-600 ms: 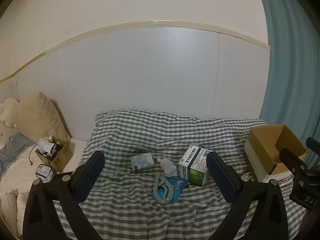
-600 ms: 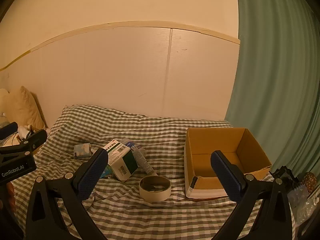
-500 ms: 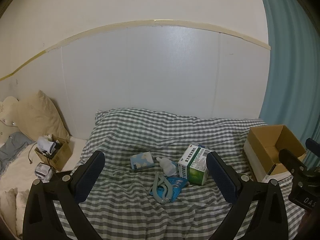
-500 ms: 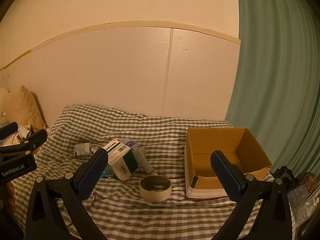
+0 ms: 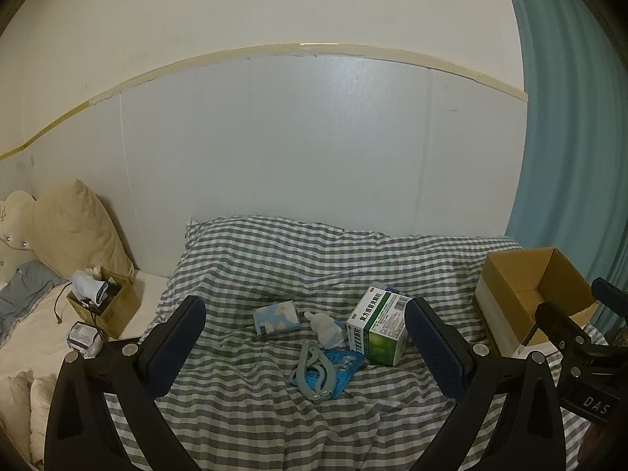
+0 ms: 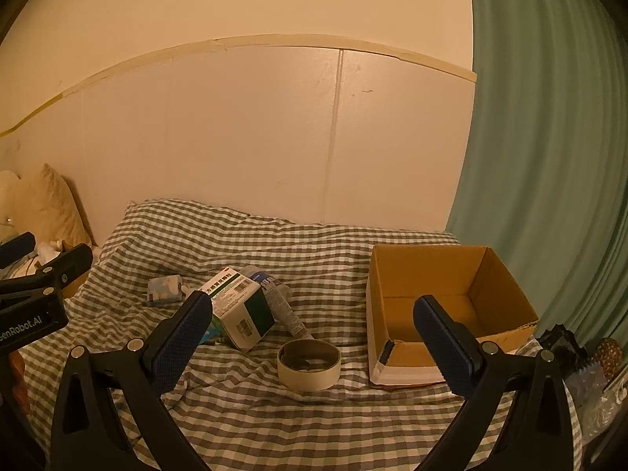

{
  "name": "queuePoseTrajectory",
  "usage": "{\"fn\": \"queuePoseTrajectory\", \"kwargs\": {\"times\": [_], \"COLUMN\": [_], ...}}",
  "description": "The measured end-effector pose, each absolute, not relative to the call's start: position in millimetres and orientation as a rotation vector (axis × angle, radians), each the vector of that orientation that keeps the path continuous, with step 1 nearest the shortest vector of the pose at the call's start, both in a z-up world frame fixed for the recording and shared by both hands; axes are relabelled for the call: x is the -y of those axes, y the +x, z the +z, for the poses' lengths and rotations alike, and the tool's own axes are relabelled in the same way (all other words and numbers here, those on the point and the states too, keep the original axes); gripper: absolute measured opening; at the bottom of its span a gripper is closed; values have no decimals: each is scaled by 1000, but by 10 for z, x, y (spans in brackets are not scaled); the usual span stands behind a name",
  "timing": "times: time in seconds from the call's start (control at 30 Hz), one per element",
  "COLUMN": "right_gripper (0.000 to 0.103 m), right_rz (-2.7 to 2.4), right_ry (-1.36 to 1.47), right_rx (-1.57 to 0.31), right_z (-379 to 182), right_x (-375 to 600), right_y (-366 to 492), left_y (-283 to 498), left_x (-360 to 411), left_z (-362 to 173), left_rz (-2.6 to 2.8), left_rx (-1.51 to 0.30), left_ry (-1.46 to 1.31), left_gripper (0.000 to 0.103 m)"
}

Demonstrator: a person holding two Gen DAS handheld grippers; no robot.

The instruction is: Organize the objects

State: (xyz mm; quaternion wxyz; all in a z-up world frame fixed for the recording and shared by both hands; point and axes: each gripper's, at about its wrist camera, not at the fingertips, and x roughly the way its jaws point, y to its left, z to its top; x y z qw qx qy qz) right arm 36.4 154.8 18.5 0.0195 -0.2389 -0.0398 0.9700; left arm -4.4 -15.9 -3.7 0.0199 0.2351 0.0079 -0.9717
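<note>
On the checked bedspread lie a green-and-white medicine box, a blue tissue pack, a small white bottle, a grey hand grip on a blue packet, a tube and a tape roll. An open, empty cardboard box stands at the right. My left gripper is open and empty, held above the items. My right gripper is open and empty, above the tape roll.
A small cardboard box of clutter and pillows lie at the left. A white wall panel backs the bed. A teal curtain hangs at the right, with bags below it.
Both views have shifted very slightly; the objects have not moved and both grippers stay open.
</note>
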Motion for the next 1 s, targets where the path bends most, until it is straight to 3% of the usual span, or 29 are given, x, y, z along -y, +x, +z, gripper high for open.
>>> {"fn": "queuePoseTrajectory", "kwargs": {"times": [1.0], "right_gripper": [103], "right_rz": [3041], "right_ry": [-762], "right_rx": [152], "right_z": [165], "right_x": [-1493], "right_y": [374], "left_y": [-25], "left_x": [128], "left_z": [-80], "left_rz": [-3011], "left_rx": [-32], "left_ry": [765], "left_gripper": [103]}}
